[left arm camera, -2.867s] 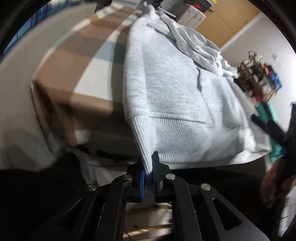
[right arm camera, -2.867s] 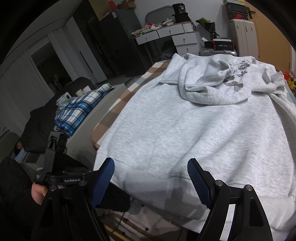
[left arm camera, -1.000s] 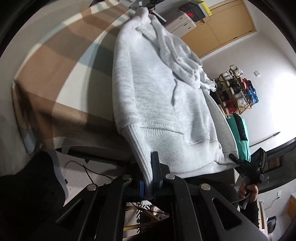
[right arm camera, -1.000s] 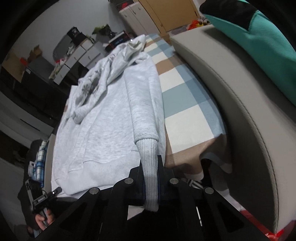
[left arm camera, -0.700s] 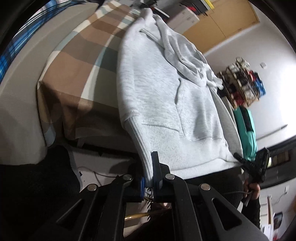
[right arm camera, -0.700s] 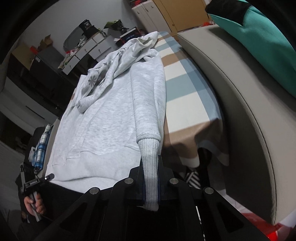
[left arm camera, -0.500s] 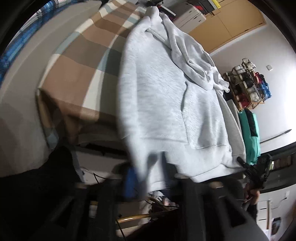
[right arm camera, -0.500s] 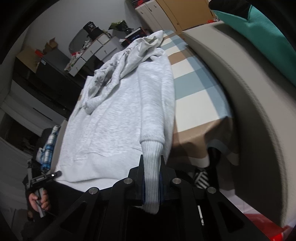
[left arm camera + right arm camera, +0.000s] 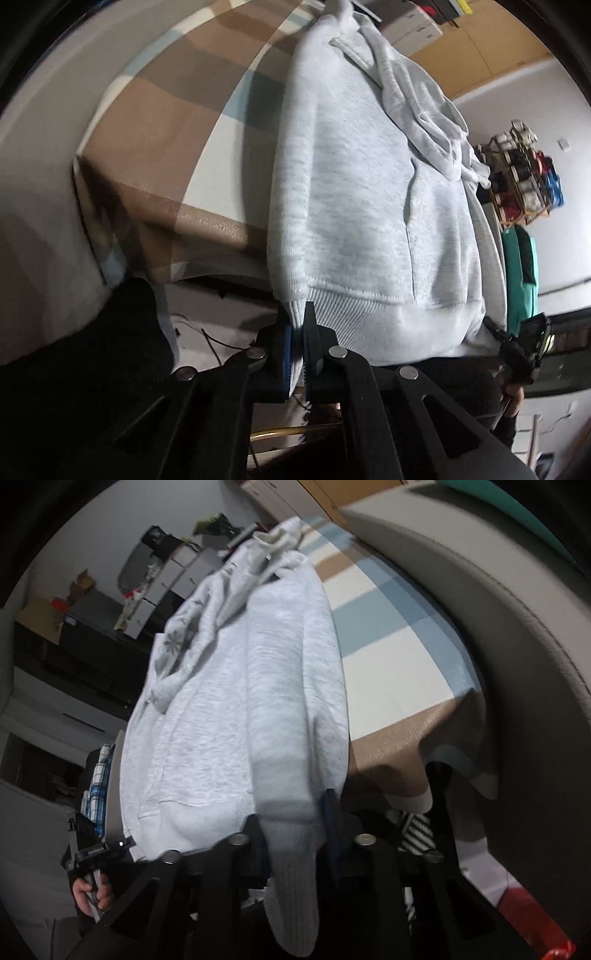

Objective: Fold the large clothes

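Left wrist only: left claw (image 9: 298,334) pinching hoodie (image 9: 354,177) hem; right wrist only: right claw (image 9: 291,834) pinching cuff (image 9: 293,890).

Both grippers clamped, pointing down at the hoodie

Left gripper (image 9: 298,334) has just snapped its jaws tight on the hoodie (image 9: 362,192) hem corner; right gripper (image 9: 295,827) pinches a sleeve cuff (image 9: 293,878), jaws narrowing.

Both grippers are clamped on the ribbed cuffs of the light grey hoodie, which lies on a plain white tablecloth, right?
Not quite. The cloth under the light grey hoodie is checked in brown, blue and white, not plain white; both wrist views show it. The rest holds: the left gripper and right gripper each clamp a ribbed cuff.
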A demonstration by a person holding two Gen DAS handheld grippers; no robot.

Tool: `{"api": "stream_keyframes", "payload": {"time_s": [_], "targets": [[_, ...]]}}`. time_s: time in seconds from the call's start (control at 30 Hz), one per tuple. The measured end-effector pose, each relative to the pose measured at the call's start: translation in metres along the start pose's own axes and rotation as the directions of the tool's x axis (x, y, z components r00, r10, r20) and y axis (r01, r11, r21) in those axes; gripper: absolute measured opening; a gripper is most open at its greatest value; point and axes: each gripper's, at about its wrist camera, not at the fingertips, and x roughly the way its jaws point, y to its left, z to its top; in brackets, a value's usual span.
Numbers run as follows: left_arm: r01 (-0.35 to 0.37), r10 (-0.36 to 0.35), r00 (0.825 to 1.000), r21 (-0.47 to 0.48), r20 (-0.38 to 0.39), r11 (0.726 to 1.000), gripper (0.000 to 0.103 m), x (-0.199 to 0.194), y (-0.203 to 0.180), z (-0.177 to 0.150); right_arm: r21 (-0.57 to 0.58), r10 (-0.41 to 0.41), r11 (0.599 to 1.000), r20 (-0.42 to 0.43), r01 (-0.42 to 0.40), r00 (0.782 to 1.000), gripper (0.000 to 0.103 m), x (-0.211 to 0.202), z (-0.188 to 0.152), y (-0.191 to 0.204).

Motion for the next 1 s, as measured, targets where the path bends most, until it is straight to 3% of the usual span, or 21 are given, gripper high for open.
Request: {"api": "stream_keyframes", "payload": {"time_s": [0.23,0.3,0.4,0.53,0.57,0.63,0.67,0.7,0.83,1.0], "targets": [[0.067,-0.067,0.997,0.012,0.032,0.998,0.000,-0.017,0.004,-0.014,-0.075,0.050,0.996,0.127,-0.041,0.991,0.007,-0.033,-0.020,0.007],[0.040,-0.041,0.998,0.016,0.039,0.999,0.000,-0.017,0.003,-0.013,-0.103,0.055,0.994,0.135,-0.041,0.989,0.007,-0.039,-0.026,0.015],[0.067,-0.068,0.997,0.038,0.045,0.997,0.000,-0.025,-0.001,-0.017,-0.153,0.062,0.987,0.139,-0.040,0.988,0.007,-0.048,-0.035,0.027],[0.071,-0.079,0.995,0.123,0.061,0.990,0.000,-0.018,-0.020,-0.007,-0.125,0.076,0.990,0.129,-0.060,0.989,0.007,-0.048,-0.032,0.022],[0.069,-0.076,0.995,0.124,0.059,0.990,0.004,-0.013,-0.020,-0.002,-0.118,0.085,0.991,0.129,-0.069,0.988,0.007,-0.047,-0.030,0.021],[0.084,-0.086,0.996,0.087,0.018,0.993,0.030,0.000,-0.015,0.006,-0.113,0.093,0.990,0.129,-0.078,0.987,0.007,-0.044,-0.026,0.021],[0.117,-0.117,0.993,0.048,0.007,0.992,0.050,0.006,-0.011,0.009,-0.113,0.099,0.990,0.128,-0.084,0.987,0.007,-0.043,-0.025,0.022],[0.148,-0.148,0.989,0.014,0.007,0.989,0.056,0.010,-0.008,0.009,-0.113,0.105,0.989,0.125,-0.091,0.987,0.007,-0.041,-0.023,0.023],[0.143,-0.143,0.990,-0.027,-0.003,0.989,0.058,0.028,-0.004,0.012,-0.112,0.115,0.988,0.115,-0.102,0.987,0.008,-0.039,-0.021,0.024],[0.038,-0.039,0.997,-0.005,-0.066,0.999,0.060,0.043,-0.005,0.006,-0.109,0.107,0.989,0.098,-0.096,0.989,0.009,-0.035,-0.021,0.021]]}}
